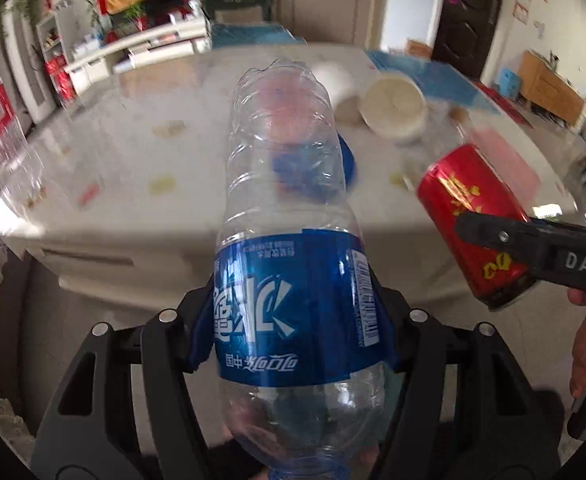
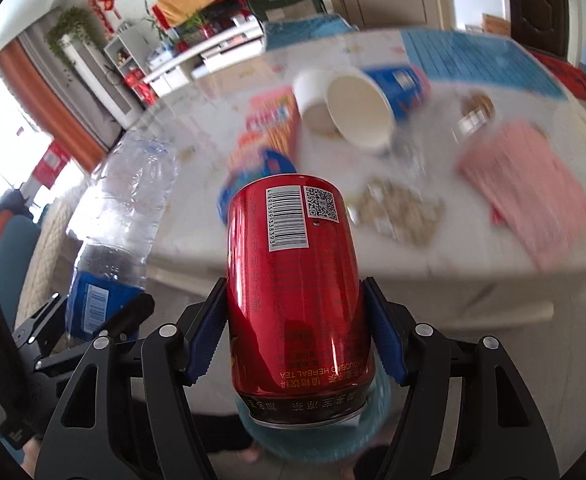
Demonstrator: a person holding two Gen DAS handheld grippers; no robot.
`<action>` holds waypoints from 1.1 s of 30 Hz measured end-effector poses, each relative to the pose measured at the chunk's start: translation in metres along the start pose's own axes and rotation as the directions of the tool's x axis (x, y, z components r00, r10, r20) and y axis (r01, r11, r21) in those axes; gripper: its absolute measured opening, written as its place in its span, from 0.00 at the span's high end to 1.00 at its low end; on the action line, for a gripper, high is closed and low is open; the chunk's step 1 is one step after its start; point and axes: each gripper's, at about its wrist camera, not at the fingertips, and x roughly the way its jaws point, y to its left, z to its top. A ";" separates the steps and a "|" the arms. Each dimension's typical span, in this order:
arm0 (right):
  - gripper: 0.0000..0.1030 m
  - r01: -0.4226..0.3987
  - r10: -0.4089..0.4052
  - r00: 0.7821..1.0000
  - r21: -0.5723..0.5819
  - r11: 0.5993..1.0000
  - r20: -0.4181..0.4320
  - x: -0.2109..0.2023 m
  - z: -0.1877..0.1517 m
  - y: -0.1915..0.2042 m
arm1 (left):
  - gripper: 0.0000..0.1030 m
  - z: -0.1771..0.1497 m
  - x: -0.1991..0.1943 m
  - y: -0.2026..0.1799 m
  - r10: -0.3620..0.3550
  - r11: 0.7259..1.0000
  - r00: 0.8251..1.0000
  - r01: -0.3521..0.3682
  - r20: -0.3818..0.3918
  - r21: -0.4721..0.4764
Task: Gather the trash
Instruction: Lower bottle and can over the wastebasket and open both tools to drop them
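My left gripper (image 1: 295,320) is shut on an empty clear plastic bottle (image 1: 289,184) with a blue label, gripped at the label, held in the air before the table's near edge. My right gripper (image 2: 295,332) is shut on a red herbal tea can (image 2: 293,280), also held off the table. The can (image 1: 473,220) and the right gripper's finger (image 1: 533,240) show at the right of the left wrist view. The bottle (image 2: 121,220) and the left gripper show at the left of the right wrist view.
A white marble table (image 2: 333,248) holds two paper cups (image 2: 357,112), a blue snack box (image 2: 401,84), an orange packet (image 2: 273,128), a blue bag (image 2: 253,176), a pink cloth (image 2: 533,184), scattered crumbs (image 2: 401,212) and a blue mat (image 2: 473,56). Shelves stand behind it.
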 end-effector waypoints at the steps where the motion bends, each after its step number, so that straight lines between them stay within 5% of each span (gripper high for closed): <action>1: 0.35 0.005 -0.005 1.000 0.008 1.000 -0.019 0.002 -0.011 -0.003 | 0.41 -0.008 0.002 -0.004 -0.010 1.000 1.000 0.010 -0.021 0.003; 14: 0.35 0.058 -0.054 0.979 0.016 0.998 -0.198 0.045 -0.090 -0.010 | 0.41 -0.081 0.016 -0.025 0.009 0.999 0.990 -0.004 -0.139 0.033; 27: 0.33 0.122 -0.101 0.946 0.051 0.991 -0.307 0.105 -0.099 -0.014 | 0.41 -0.108 0.039 -0.031 0.015 1.000 0.975 -0.009 -0.221 0.030; 33: 0.19 0.133 -0.097 0.955 0.113 0.985 -0.279 0.103 -0.087 -0.024 | 0.40 -0.116 0.052 -0.037 0.010 0.999 0.967 0.002 -0.255 0.049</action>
